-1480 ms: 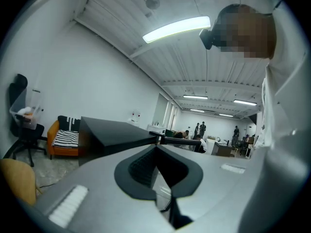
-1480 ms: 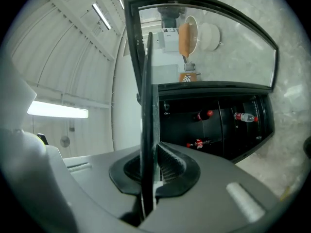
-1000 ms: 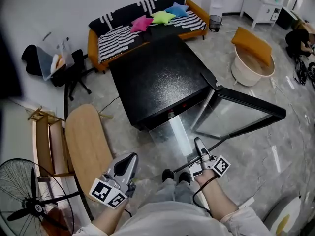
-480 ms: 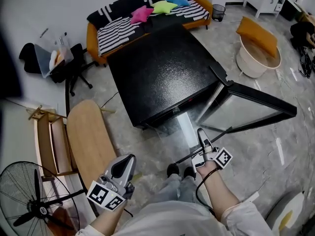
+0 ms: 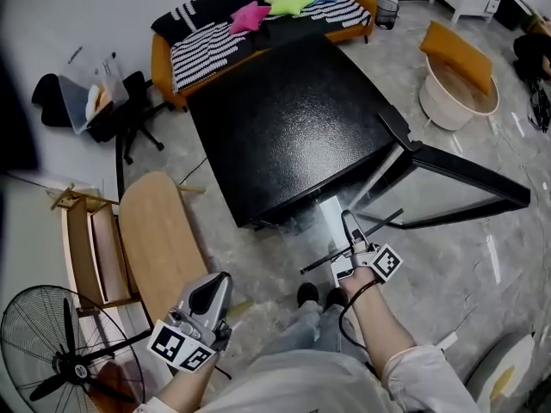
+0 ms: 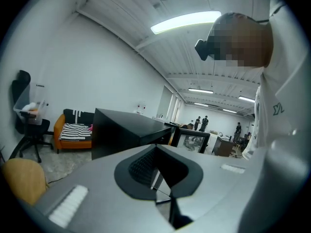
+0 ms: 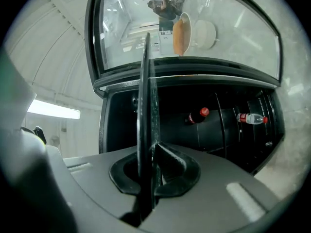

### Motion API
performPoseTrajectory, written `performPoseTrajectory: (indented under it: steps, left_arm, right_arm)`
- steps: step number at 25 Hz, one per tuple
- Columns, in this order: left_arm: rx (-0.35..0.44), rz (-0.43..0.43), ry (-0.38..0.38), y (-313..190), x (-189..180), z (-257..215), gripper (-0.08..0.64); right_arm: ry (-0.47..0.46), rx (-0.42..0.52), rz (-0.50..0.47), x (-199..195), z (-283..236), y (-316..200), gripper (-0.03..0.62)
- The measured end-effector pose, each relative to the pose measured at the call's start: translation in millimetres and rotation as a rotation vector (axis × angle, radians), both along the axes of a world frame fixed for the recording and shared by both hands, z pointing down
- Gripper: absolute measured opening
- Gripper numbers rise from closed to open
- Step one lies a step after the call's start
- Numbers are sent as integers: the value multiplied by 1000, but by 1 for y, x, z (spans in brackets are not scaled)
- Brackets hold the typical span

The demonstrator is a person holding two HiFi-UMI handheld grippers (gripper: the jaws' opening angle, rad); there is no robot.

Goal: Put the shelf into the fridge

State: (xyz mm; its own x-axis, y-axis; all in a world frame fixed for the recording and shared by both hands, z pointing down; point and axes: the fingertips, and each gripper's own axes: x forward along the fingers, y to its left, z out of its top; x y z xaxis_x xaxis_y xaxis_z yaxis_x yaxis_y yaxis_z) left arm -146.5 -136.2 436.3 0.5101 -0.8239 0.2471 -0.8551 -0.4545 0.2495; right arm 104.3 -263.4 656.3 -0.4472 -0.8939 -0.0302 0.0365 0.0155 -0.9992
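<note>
Head view: risks knocking the shelf (image 5: 331, 224) against the fridge (image 5: 284, 127) frame or its open door (image 5: 456, 192), held by one edge only in the right gripper (image 5: 350, 231) at the fridge's mouth; could also twist and slip. Left gripper view: shows the left gripper (image 6: 156, 178) with fingers (image 6: 138, 166) pressed together on nothing, apart from the shelf. Right gripper view: shows fingers pinching the shelf edge-on, near rim deep between them, far end toward the bottles (image 7: 199, 114) inside.
</note>
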Motion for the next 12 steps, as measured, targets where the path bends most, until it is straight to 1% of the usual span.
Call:
performPoseTrajectory:
  steps: [4, 12]
  left_arm:
    - [-5, -9, -1, -1, -8, 1, -5]
    - [-10, -17, 3, -4, -17, 4, -5]
  right_arm:
    - [9, 2, 5, -5, 3, -10, 15]
    - [19, 34, 3, -15, 6, -25, 14]
